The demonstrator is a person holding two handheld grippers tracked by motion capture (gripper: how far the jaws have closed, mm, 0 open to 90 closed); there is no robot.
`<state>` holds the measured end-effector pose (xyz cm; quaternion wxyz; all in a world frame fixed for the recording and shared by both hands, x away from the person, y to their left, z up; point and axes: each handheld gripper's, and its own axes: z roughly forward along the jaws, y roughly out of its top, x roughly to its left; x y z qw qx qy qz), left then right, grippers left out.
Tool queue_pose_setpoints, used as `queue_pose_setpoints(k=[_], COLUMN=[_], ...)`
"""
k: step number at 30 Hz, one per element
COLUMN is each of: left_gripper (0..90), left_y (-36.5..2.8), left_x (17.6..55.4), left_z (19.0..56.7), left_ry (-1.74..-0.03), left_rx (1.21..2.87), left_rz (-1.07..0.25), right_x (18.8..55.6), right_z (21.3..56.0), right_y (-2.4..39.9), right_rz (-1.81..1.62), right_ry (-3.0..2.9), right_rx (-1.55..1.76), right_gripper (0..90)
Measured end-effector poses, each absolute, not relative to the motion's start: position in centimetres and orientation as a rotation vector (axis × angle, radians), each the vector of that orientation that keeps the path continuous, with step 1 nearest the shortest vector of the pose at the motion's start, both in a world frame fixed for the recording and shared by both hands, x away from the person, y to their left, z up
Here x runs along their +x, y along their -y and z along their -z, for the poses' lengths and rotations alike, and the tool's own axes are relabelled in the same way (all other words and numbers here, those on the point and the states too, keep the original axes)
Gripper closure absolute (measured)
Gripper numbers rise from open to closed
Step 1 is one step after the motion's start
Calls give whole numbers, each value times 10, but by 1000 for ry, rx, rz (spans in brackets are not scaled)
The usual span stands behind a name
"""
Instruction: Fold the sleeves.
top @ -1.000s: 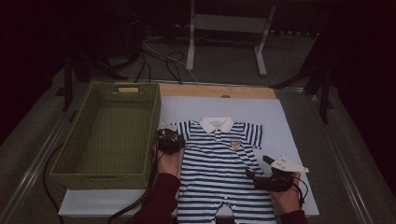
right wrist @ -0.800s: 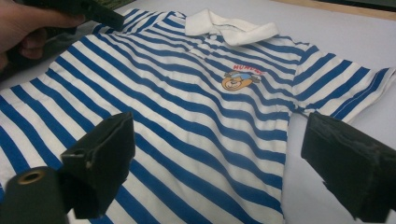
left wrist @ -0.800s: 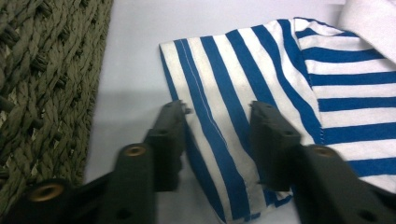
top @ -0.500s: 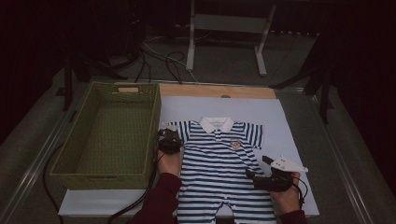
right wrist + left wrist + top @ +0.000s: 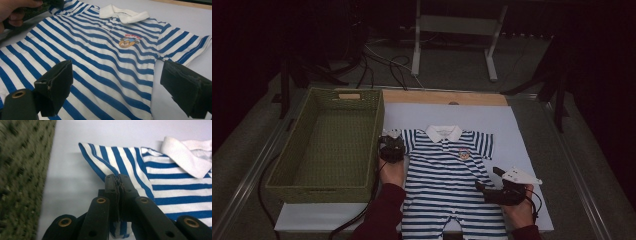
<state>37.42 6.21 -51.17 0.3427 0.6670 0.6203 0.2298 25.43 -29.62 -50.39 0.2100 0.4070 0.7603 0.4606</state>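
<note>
At the romper's point(image 5: 452, 185) sleeve point(image 5: 110, 161), left gripper point(image 5: 119, 178) jaws just closed, pinching soft, light, floppy cloth w/ right gripper point(image 5: 112, 85) spread wide—grab edges.

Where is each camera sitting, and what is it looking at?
High view: above the table's near side, looking forward and down at romper, basket; both forearms, left gripper, right gripper.
Left gripper view: on that gripper, jaws shut on the sleeve.
Right gripper view: on that gripper, jaws open over the romper; a hand far off.
All share the romper.
</note>
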Motion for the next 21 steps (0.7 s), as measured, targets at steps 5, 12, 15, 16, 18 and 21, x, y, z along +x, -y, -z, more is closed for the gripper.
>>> queue_pose_setpoints(k=[5,12,15,16,18,21], left_gripper=[875,874,873,873,873,873], left_y=[-62,-58,-55,-54,-54,-53], left_x=[374,371,371,371,371,371], left_z=[507,501,497,496,494,493], left_ry=[-1598,-1523,-1500,-1495,-1485,-1478], left_rx=[1735,1726,1718,1718,1719,1720], left_rz=[-612,-575,-557,-557,-546,-538], right_x=[254,254,254,254,254,254], right_z=[504,504,504,504,504,504], right_y=[296,296,296,296,296,296], right_rz=[-1281,-1280,-1278,-1279,-1279,-1280], right_ry=[-2114,-2115,-2115,-2115,-2116,-2115], right_rx=[1132,1132,1131,1132,1132,1133], right_gripper=[107,108,108,108,107,108])
